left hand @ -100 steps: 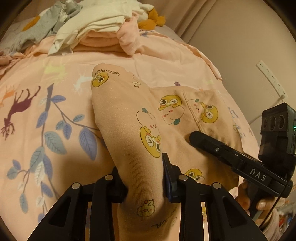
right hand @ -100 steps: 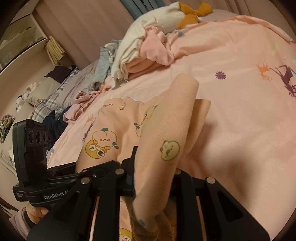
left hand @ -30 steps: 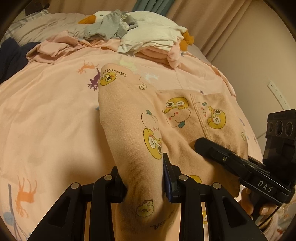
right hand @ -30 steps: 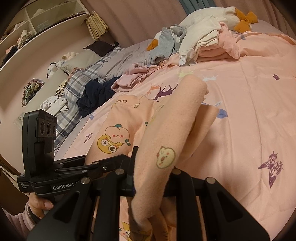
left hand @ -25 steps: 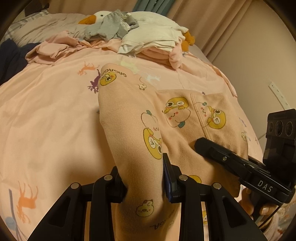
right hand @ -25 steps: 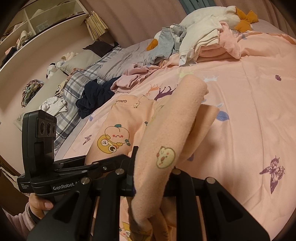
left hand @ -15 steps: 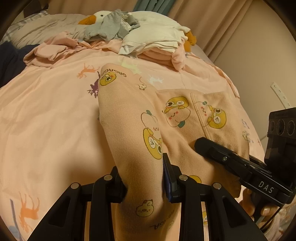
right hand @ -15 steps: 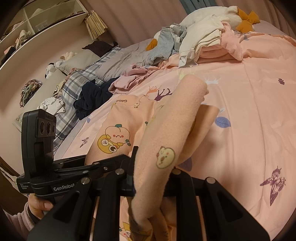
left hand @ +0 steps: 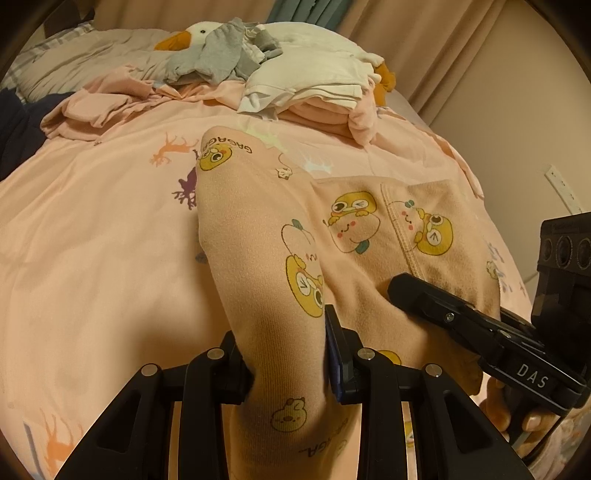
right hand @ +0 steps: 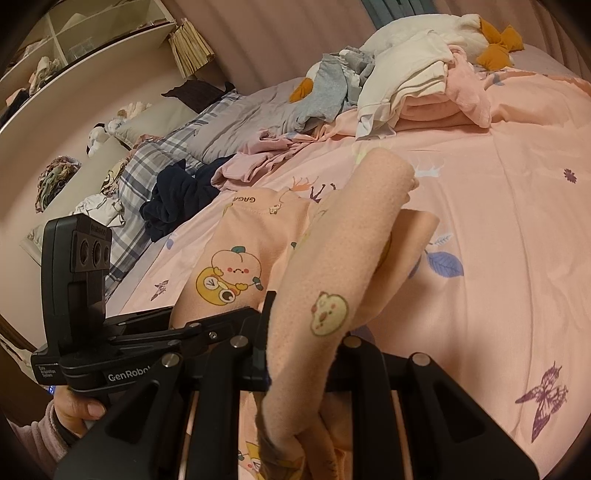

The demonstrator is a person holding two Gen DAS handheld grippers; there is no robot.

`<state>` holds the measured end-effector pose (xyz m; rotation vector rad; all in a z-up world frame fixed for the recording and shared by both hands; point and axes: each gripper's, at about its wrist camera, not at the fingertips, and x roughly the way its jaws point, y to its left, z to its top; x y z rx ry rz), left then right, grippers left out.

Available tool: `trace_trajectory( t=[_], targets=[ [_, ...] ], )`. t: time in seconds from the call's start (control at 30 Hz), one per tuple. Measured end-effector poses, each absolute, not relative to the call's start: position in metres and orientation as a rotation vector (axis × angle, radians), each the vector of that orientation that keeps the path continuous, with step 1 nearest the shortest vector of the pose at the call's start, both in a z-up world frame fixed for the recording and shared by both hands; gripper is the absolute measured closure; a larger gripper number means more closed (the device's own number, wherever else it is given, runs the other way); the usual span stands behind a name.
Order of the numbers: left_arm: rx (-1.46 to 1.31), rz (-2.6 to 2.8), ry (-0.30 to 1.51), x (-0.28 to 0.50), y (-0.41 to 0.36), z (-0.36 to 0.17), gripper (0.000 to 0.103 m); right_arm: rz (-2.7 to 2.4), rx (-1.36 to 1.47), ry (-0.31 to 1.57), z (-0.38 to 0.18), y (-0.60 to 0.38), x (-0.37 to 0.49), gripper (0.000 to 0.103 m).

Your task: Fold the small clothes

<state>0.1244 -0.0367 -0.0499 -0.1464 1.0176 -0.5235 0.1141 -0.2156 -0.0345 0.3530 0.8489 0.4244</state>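
Observation:
A small peach garment (left hand: 258, 236) printed with yellow cartoon ducks hangs between both grippers above the pink bedspread (left hand: 92, 240). My left gripper (left hand: 288, 350) is shut on one edge of it; the cloth bulges up between its fingers. My right gripper (right hand: 299, 354) is shut on the other edge, where the fuzzy inner side (right hand: 340, 258) shows. Each gripper appears in the other's view: the right one (left hand: 461, 317) at the right, the left one (right hand: 155, 339) at the lower left. The fingertips are hidden by cloth.
A pile of folded white and pink clothes (left hand: 321, 92) lies on a goose plush (left hand: 192, 35) at the bed's far end. Loose pink (right hand: 258, 162), grey (right hand: 328, 92) and navy (right hand: 177, 195) clothes lie toward the pillows. Shelves (right hand: 74, 48) stand beyond the bed.
Both grippers have swung with the garment held between them, so the clothes pile and pillows now sit more centrally. The grips have not changed.

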Motion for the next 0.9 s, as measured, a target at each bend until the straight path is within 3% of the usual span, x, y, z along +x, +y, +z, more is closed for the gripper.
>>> trace_trajectory(
  t=[0.9],
  targets=[
    [-0.137,-0.506,1.026,0.146,-0.042,-0.059,0.073,0.423,0.334,0.856,-0.046,-0.214,0.13,0.084]
  ],
)
